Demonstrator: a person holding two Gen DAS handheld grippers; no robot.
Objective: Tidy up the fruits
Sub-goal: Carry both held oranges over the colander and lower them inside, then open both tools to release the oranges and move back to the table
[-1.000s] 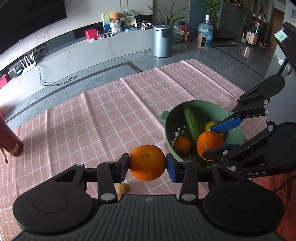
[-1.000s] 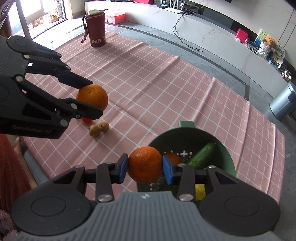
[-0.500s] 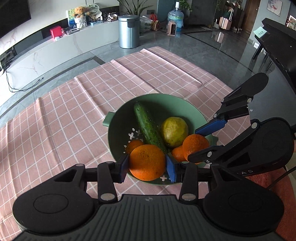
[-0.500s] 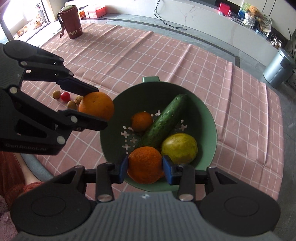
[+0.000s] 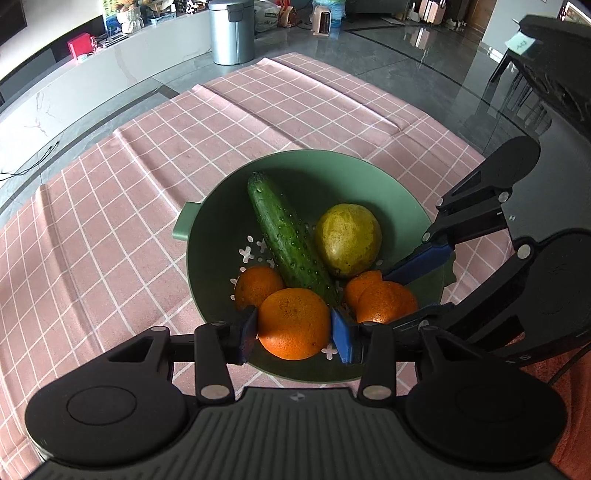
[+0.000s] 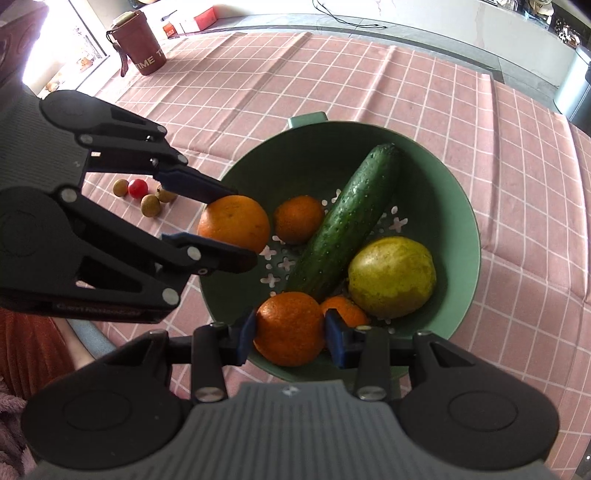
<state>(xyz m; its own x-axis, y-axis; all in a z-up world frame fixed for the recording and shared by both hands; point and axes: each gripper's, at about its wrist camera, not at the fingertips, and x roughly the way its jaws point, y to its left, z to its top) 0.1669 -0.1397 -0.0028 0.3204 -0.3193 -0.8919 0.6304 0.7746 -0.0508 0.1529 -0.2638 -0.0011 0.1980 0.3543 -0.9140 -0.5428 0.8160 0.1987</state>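
A green bowl (image 5: 369, 173) (image 6: 461, 206) on the pink checked cloth holds a cucumber (image 5: 288, 240) (image 6: 347, 218), a yellow-green pear (image 5: 347, 236) (image 6: 391, 277) and two small oranges (image 5: 256, 286) (image 6: 297, 219). My left gripper (image 5: 294, 328) is shut on an orange (image 5: 294, 323) over the bowl's near rim; it shows in the right wrist view (image 6: 234, 223). My right gripper (image 6: 290, 334) is shut on another orange (image 6: 290, 326) low inside the bowl, seen in the left wrist view (image 5: 386, 302).
Three small brown fruits (image 6: 149, 203) and a red cherry tomato (image 6: 137, 187) lie on the cloth left of the bowl. A maroon cup (image 6: 142, 46) stands at the far cloth edge. A metal bin (image 5: 231, 31) stands on the floor beyond.
Both grippers carried their oranges from beside the bowl to over it and lowered them toward the fruit inside. Both stay shut on their oranges.
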